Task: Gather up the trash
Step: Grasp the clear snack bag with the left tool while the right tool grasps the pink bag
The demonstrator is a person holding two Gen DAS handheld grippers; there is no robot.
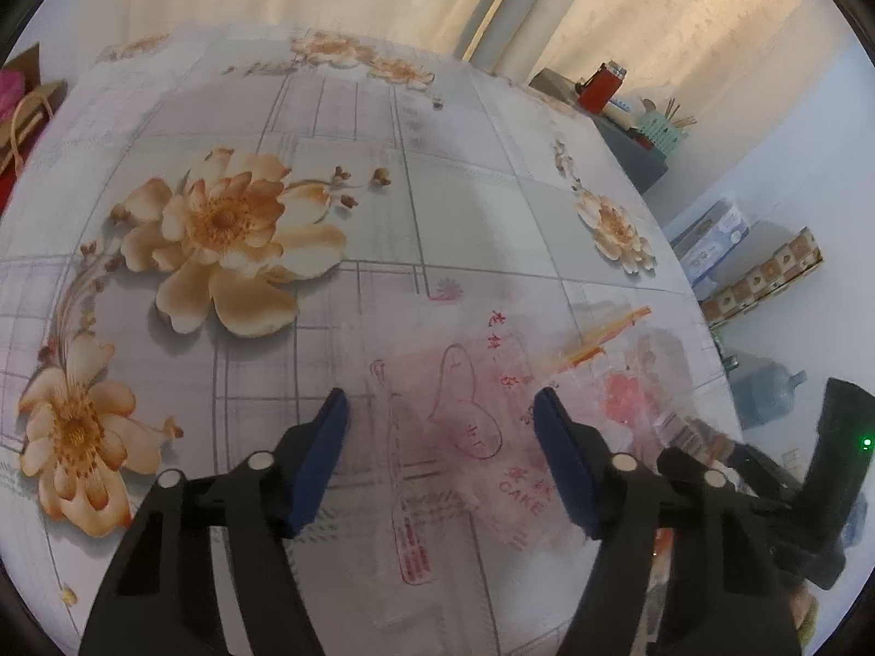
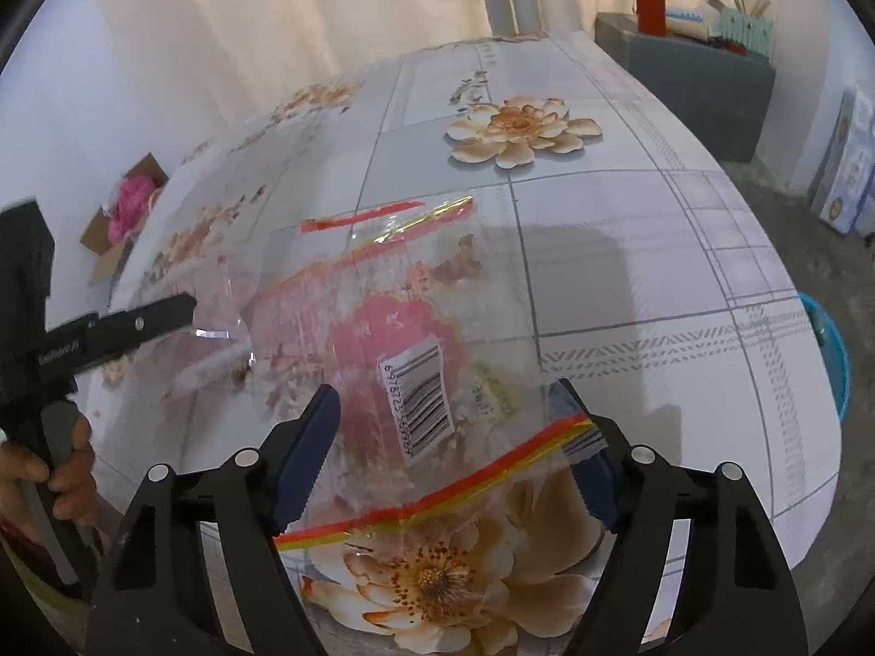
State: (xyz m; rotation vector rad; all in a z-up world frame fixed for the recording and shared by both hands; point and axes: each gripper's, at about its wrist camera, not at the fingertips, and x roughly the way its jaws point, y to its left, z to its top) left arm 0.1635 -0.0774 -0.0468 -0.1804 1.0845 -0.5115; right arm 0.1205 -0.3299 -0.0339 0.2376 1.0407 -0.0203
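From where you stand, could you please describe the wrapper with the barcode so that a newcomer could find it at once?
Start at the flowered tablecloth covering the table. Near its front edge lies a clear plastic wrapper, between the open right tongs. Unlike the clear cake bag with red line drawings beside it, this one has a white barcode sticker on a pink patch and red-and-yellow strips along its edges.

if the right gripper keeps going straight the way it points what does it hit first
Most likely the clear bag with the barcode label, lying flat on the table. The right gripper points down at it with open jaws on either side of the bag's near edge. How close they are to touching is unclear.
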